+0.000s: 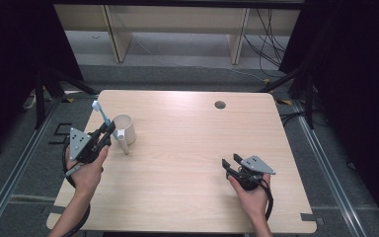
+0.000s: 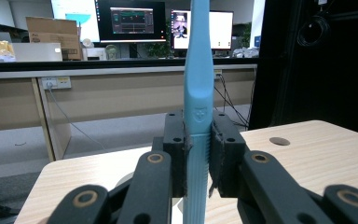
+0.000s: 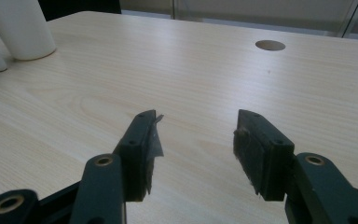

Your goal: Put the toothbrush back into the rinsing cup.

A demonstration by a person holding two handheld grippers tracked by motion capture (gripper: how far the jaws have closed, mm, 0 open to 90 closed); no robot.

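A pale wooden desk (image 1: 187, 163) with rounded corners carries a white cylindrical mug (image 1: 124, 128), which stands upright near the desk's left edge, toward the far side. A white stick-like object (image 1: 122, 142) stands or leans just in front of the mug, touching or nearly touching its wall; what it is cannot be told.

The left claw (image 1: 104, 133), held in the person's left hand (image 1: 86, 165), sits just left of the mug, raised off the desk. Its jaws are clamped on a light blue plastic toothbrush (image 2: 197, 93), gripping the ribbed lower part of the handle. The toothbrush rises from the jaws and slants up and away, its white bristled head (image 1: 96, 105) above and left of the mug, beyond the mug's far rim in the high view.

The right claw (image 1: 231, 163), held in the person's right hand (image 1: 250, 190), is well to the right of the mug, toward the near edge. Its jaws stand apart with nothing between them, low over bare wood.

A small round hole (image 1: 220, 104) in the desk lies far right of the mug, near the far edge.
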